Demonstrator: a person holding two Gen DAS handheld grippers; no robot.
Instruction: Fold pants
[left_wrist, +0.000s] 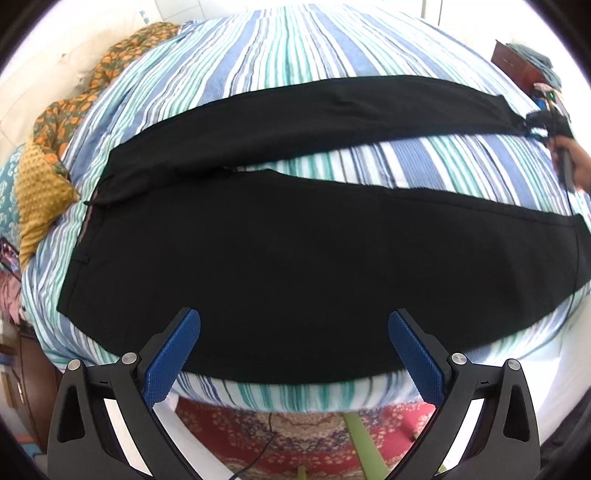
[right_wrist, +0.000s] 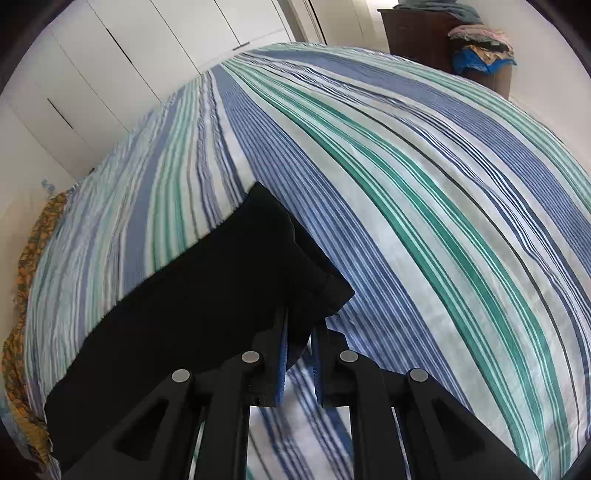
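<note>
Black pants lie spread on a striped bed, waistband at the left, both legs running right. My left gripper is open and empty, hovering over the near leg by the bed's front edge. My right gripper is shut on the hem of the far leg and holds it just above the sheet. In the left wrist view the right gripper shows at the far right, at the end of the far leg.
The striped sheet covers the bed. Orange patterned cloth and a mustard pillow lie at the left end. A red rug is below the front edge. White wardrobe doors and a dark dresser with clothes stand beyond.
</note>
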